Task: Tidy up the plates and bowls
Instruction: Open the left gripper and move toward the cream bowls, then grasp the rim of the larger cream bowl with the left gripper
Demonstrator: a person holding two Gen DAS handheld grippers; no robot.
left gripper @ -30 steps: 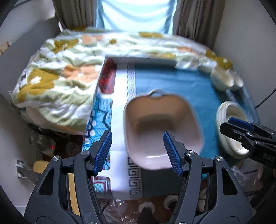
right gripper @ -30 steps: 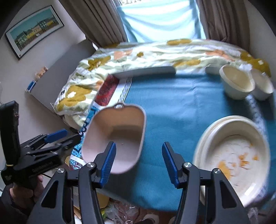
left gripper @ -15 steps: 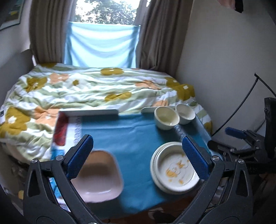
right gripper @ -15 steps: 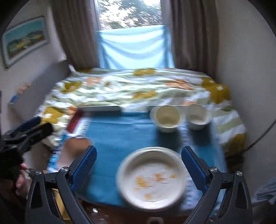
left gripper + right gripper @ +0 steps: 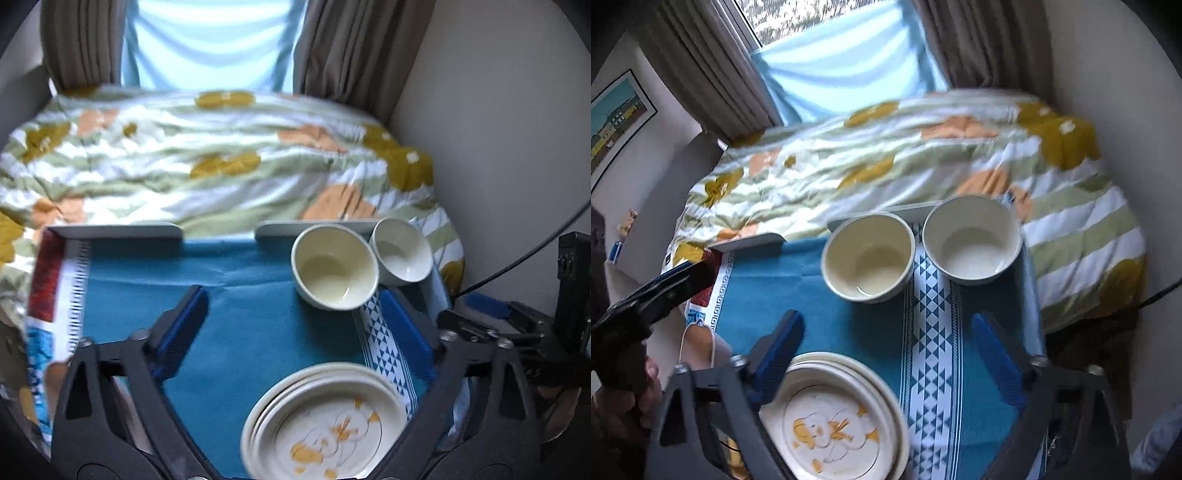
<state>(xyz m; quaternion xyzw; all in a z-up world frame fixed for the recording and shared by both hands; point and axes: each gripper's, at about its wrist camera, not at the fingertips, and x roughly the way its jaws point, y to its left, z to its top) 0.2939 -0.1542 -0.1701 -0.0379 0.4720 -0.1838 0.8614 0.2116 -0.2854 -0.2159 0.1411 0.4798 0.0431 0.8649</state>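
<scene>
A stack of cream plates point(image 5: 325, 421) with orange flower print lies at the near edge of the blue-clothed table point(image 5: 251, 306). Behind it stand a cream bowl point(image 5: 334, 267) and a white bowl point(image 5: 400, 251), side by side and upright. My left gripper point(image 5: 291, 332) hovers over the cloth, jaws closing with nothing gripped between them. My right gripper point(image 5: 888, 358) hangs above the cloth between the plates point(image 5: 831, 417) and the bowls point(image 5: 868, 254) point(image 5: 971, 240), jaws also closing on nothing. A pink dish point(image 5: 701, 347) rests at the table's left end.
A bed with a flowered quilt point(image 5: 207, 155) lies just behind the table. A wall point(image 5: 517, 147) and a black cable point(image 5: 517, 254) are close on the right. In the right wrist view the left gripper point(image 5: 653, 291) and the hand point(image 5: 628, 398) holding it show at the left.
Both grippers have left the pink dish at the table's left end and swung right, over the plates and bowls. Their jaws spread wide half a second ago and have narrowed since.
</scene>
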